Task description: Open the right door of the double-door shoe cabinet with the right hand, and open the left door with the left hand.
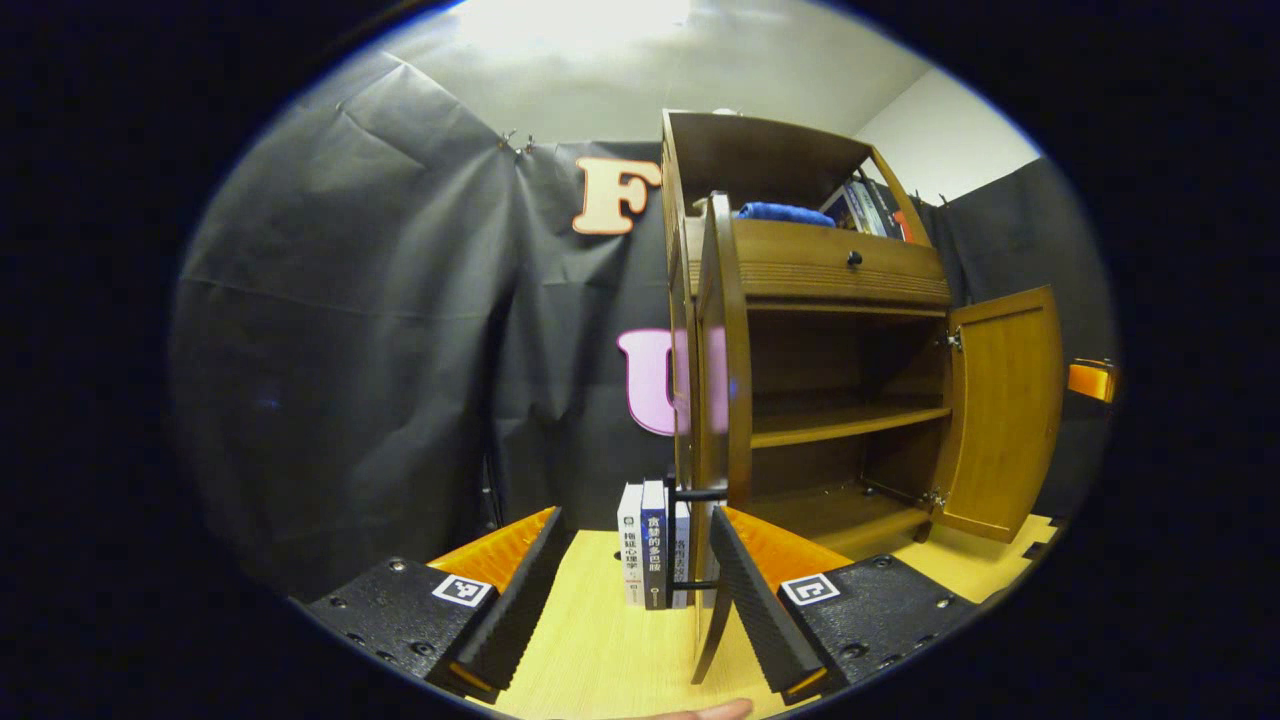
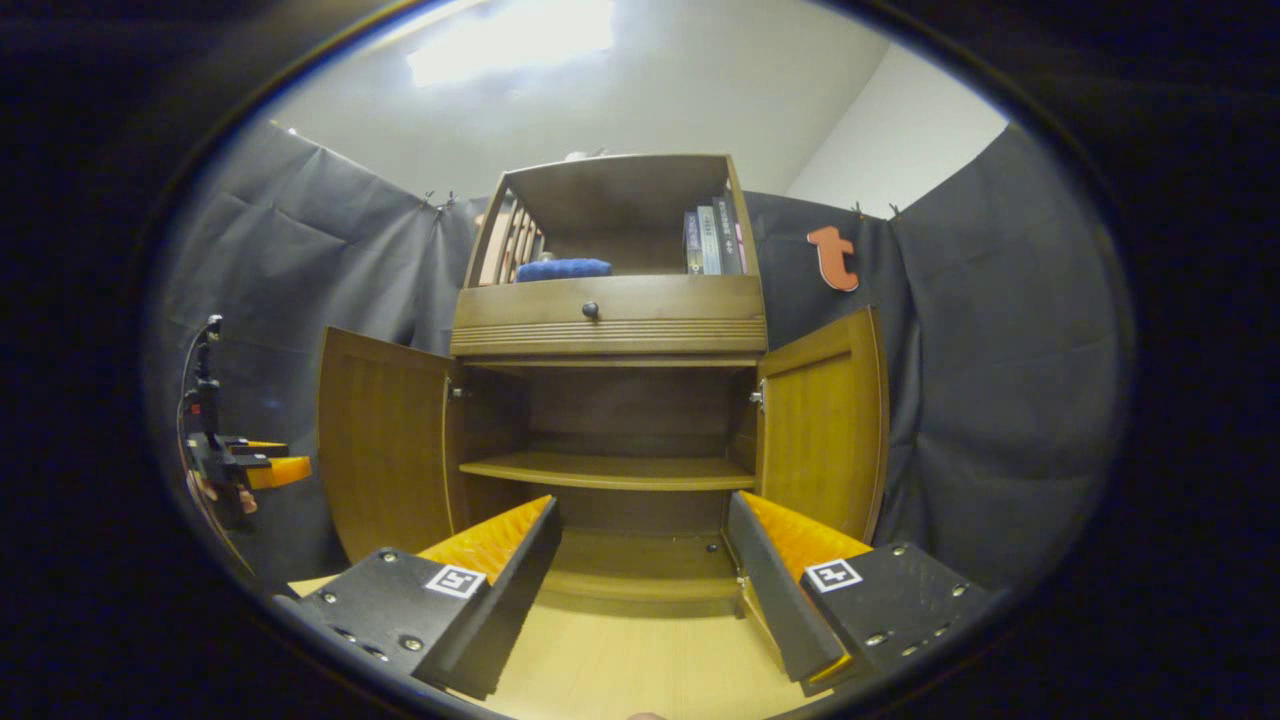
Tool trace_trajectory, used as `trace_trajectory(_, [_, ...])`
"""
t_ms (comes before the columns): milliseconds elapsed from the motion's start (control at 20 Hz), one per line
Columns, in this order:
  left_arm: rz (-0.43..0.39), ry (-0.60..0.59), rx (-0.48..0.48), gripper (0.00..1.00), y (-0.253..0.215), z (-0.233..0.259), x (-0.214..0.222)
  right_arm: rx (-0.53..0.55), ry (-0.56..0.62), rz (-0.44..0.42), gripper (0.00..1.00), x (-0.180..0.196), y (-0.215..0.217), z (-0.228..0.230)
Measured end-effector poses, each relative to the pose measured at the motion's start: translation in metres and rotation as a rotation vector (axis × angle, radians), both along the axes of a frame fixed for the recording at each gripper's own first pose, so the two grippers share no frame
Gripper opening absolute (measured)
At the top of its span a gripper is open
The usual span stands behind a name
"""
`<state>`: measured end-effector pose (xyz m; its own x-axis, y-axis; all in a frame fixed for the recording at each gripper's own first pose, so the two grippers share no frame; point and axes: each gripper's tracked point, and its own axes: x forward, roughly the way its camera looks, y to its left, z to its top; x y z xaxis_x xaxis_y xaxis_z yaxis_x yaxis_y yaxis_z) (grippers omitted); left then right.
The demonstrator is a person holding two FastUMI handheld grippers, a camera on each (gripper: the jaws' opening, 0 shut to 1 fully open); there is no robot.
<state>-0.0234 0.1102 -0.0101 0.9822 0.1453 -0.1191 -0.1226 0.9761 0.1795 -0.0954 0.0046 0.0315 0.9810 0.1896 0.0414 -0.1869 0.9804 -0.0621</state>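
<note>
Both claws, left claw and right claw, gape wide, gripping nothing.

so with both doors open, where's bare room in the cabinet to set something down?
Free: the middle shelf and the cabinet floor, between the left door and right door. Crowded: the top cubby, with a blue cloth and books. More books stand outside, by the left door.
</note>
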Motion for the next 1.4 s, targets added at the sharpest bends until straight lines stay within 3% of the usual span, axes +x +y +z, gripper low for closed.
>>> trace_trajectory(100, [0.015, -0.022, -0.005, 0.99, -0.009, 0.010, -0.002, 0.008, -0.011, -0.007, 1.00, -0.003, -0.004, 0.005])
trace_trajectory(550, [-0.062, -0.105, -0.014, 0.94, -0.109, 0.043, 0.009, 0.030, -0.019, -0.059, 1.00, 0.004, -0.028, 0.014])
trace_trajectory(750, [-0.134, -0.076, -0.051, 0.94, -0.152, 0.026, 0.024, 0.032, -0.005, -0.067, 1.00, 0.013, -0.033, 0.009])
trace_trajectory(1150, [-0.168, -0.036, -0.124, 0.93, -0.196, -0.007, 0.075, 0.061, -0.008, -0.079, 1.00, 0.041, -0.034, -0.001])
trace_trajectory(1400, [-0.166, -0.003, -0.113, 0.93, -0.212, -0.038, 0.108, 0.094, -0.016, -0.076, 1.00, 0.071, -0.023, 0.004])
